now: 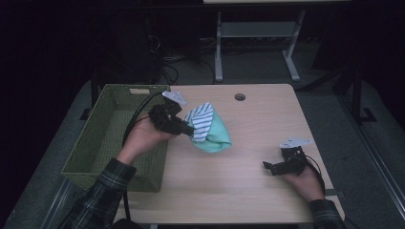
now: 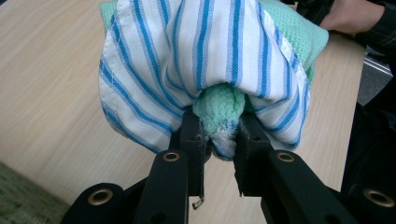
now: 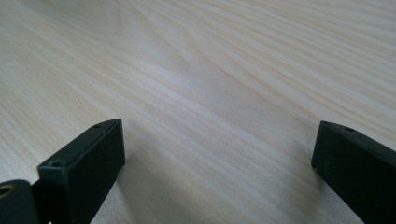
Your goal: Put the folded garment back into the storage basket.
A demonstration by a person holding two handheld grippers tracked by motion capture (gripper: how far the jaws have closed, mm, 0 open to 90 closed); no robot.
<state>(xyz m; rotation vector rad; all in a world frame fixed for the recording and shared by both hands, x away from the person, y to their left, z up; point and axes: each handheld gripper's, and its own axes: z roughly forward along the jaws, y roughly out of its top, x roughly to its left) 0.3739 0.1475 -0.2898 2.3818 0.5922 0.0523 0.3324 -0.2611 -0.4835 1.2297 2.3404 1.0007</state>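
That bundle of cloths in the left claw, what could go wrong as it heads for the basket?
The left gripper pinches only a small fold of the green cloth and striped cloth, so one might slip out. The hanging bundle could also snag the green basket rim. The right gripper rests open on the table, too far off to catch it.

High view: overhead, looking forward and down. Gripper views: close along own fingers. Shared: desk [image 1: 248,124].
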